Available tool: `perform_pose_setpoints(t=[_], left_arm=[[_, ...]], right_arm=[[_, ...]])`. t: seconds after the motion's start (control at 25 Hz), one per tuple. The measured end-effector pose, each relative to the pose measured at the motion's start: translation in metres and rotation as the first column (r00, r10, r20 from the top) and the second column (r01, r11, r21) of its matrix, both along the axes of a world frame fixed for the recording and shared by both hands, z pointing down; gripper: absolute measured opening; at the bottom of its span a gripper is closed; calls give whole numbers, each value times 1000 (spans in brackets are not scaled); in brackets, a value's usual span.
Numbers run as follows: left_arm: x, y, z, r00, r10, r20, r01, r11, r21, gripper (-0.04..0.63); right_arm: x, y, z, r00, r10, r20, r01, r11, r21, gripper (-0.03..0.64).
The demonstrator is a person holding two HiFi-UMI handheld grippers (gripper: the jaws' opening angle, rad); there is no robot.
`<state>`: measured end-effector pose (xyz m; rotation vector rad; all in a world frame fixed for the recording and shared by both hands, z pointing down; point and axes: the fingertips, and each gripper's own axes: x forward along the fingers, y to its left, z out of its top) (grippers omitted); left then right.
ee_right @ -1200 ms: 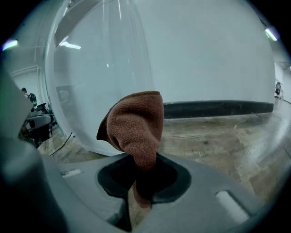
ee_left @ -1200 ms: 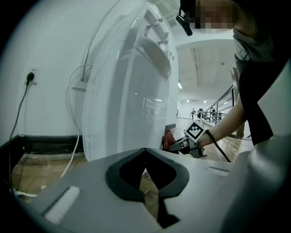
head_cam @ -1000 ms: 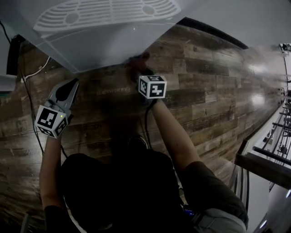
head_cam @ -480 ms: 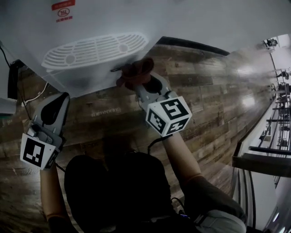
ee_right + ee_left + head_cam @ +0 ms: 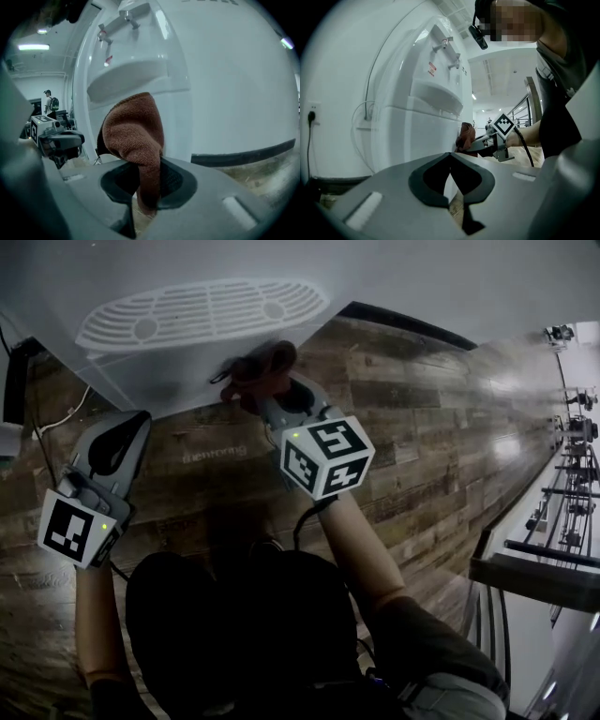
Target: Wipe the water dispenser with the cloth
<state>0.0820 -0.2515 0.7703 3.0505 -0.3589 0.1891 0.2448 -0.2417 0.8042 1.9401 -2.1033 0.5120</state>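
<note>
step: wipe under way, by our read; we're on the lower front panel of the water dispenser (image 5: 225, 70), under the drip tray (image 5: 126, 75)
right gripper (image 5: 143, 187): clenched on the brown cloth (image 5: 133, 136), which bunches out ahead of the jaws
cloth position: at the jaw tips; looks pressed on the panel's edge in the left gripper view
left gripper (image 5: 452, 187): jaws closed together, nothing between them; parked left of the right gripper, apart from the dispenser, idle
next (judgement): hold pressure and sweep the cloth across the panel. The tray and the taps (image 5: 115, 23) sit above the tool, so we need to raise the gripper and tilt it up to reach them
in the way: the tray ledge overhangs the cloth and the taps stick out above it; both are likely to snag the wad
around: white cable (image 5: 58, 418) and wall socket (image 5: 312, 112) beyond the left gripper, only an issue if we wipe that side
floor: wooden planks (image 5: 422, 427) below both tools
far off: railing (image 5: 562, 502) well to the right of the right gripper; a person (image 5: 48, 101) in the background, clear of us
</note>
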Motion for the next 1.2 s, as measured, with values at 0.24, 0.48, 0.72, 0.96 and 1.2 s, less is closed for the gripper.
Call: perform_pose_setpoints(t=[0.24, 0.48, 0.72, 0.96, 1.2], left_arm=[[-13, -3, 71, 997, -21, 76, 29, 993, -114, 17], [-14, 4, 116, 995, -7, 97, 20, 991, -132, 17], [-9, 13, 137, 992, 26, 127, -6, 988, -155, 17], [-5, 7, 57, 1000, 9, 27, -6, 995, -98, 17], [-1, 2, -21, 999, 11, -51, -10, 1000, 23, 17]], right_arm=[[-3, -5, 115, 999, -42, 21, 45, 989, -142, 61], [-2, -8, 193, 999, -30, 25, 35, 965, -260, 61], [-16, 8, 217, 992, -125, 35, 129, 930, -343, 61], [-54, 13, 81, 963, -221, 155, 234, 970, -72, 61], [-77, -8, -44, 917, -315, 245, 280, 945, 166, 61]])
